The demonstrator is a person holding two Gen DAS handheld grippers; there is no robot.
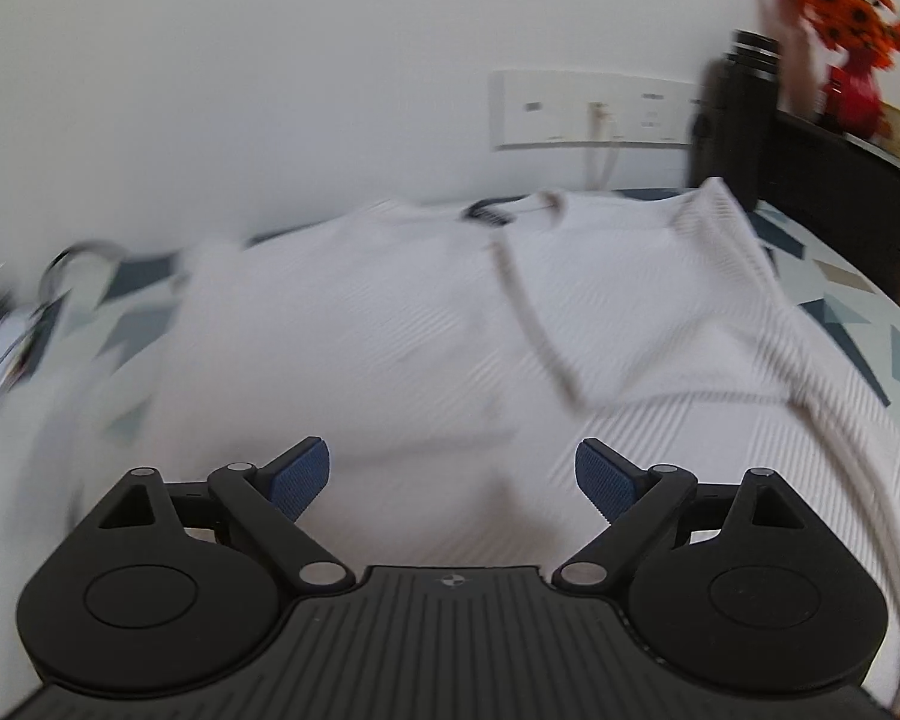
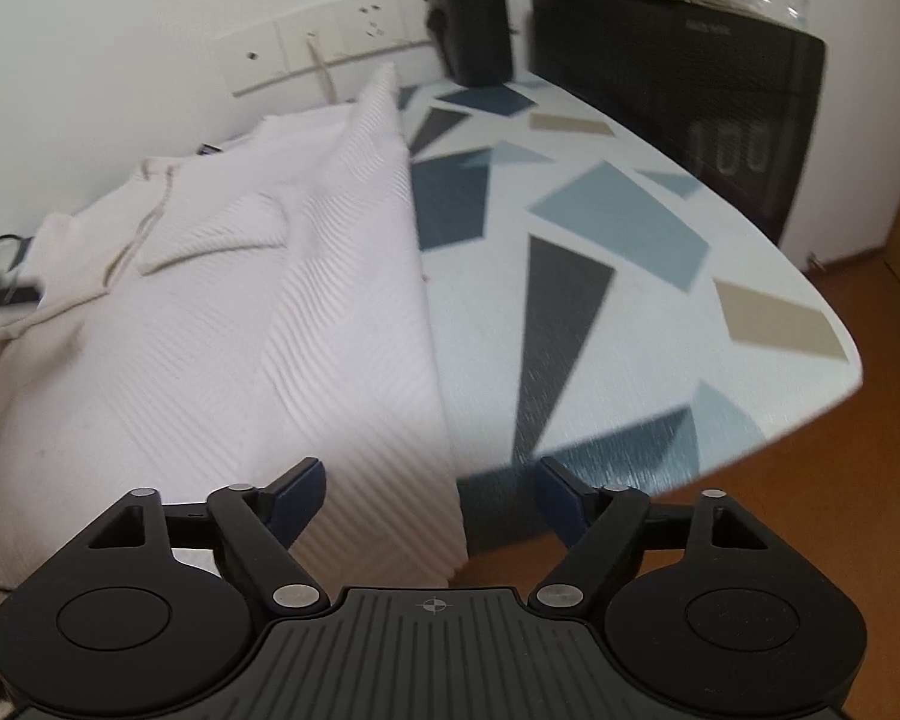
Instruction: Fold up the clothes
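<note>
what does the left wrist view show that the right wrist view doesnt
Only the left wrist view shows the orange flowers and the open left gripper over the cloth. Only the right wrist view shows the table's near edge, the floor and the open right gripper. Both show the white garment, wall sockets and black bottle.

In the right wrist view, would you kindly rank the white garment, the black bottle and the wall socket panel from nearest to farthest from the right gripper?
1. White garment: just ahead of the right gripper, its edge between the open jaws.
2. Black bottle: far end of the table, by the wall.
3. Socket panel: on the wall, left of the bottle; nearly as far, a close call.
</note>
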